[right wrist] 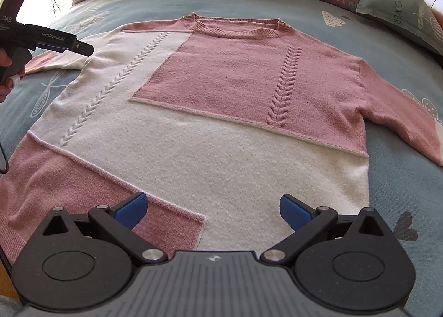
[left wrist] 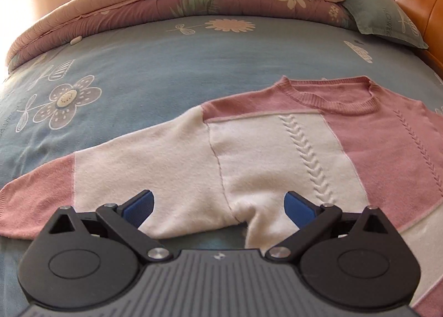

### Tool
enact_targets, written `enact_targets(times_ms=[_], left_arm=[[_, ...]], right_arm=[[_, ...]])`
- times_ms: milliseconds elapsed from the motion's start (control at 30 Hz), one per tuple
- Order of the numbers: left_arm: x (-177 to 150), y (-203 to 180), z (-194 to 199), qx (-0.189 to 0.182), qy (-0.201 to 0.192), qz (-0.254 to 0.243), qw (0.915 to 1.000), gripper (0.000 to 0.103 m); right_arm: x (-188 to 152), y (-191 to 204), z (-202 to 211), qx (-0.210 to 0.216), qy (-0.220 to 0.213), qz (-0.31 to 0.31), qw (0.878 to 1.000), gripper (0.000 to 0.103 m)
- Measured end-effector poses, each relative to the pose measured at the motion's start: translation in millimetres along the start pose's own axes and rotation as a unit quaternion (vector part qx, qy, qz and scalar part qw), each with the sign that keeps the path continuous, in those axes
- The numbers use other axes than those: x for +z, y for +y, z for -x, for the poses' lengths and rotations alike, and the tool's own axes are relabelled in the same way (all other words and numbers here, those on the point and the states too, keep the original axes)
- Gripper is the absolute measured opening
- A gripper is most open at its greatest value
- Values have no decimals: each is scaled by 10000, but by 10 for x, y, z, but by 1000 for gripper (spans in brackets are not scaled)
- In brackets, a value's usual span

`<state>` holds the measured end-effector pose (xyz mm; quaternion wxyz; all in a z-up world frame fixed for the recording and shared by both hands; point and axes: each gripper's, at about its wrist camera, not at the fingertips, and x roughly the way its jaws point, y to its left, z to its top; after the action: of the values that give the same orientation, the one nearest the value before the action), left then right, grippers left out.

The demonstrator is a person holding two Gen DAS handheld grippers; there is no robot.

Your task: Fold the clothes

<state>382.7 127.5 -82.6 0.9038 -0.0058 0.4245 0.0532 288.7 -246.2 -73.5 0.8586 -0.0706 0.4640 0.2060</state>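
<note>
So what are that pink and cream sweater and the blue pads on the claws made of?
The sweater looks like soft knitted yarn, wool or acrylic: ribbed collar, raised braid stitches, fuzzy matte surface. The blue pads on the right gripper look like matte rubber or textured plastic, with fine ridges; I cannot tell which. Their black arms seem hard plastic.

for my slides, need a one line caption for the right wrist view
Open right gripper poised over the hem of a pink-and-cream knit sweater spread flat on a floral bedsheet.
</note>
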Motion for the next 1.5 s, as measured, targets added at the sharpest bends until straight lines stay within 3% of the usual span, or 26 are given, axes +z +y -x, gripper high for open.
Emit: enact_targets(times_ms=[100,233,267,367,600,700,900,1033,1200,1400,1500], left_arm=[[38,236,-201,315,138,178,9992,100],[-199,460,-230,356,519,571,9964,101],[-278,488,-181,318,461,629,9964,101],[-366,439,-73,398,564,317,9971,101],[28,447,-70,-63,135,312,9994,101],[265,429,-230,-608,168,587,9963,101],[675,66,-600,-1272,237,425,9907,101],[771,-7,-929,-1276,416,490,9897,101],[824,-2,-1088,-1235,346,485,9906,102],[820,-60,-897,-1097,333,195,9932,102],[777,-124,-621,-1138,224,63,9932,102]], right_arm=[[132,59,-104,135,-1,-21,9999,103],[192,125,-197,192,75,-42,9998,103],[190,136,-223,212,151,-44,9997,103],[152,193,-271,153,303,147,9993,103],[168,255,-315,35,531,445,9976,103],[179,274,-327,-53,560,409,9976,103],[203,288,-340,-142,612,320,9975,103],[230,287,-356,-154,678,273,9972,103],[181,302,-334,-224,519,211,9982,103],[227,292,-308,-348,562,-154,9977,103],[307,215,-202,-342,254,-513,9978,103]])
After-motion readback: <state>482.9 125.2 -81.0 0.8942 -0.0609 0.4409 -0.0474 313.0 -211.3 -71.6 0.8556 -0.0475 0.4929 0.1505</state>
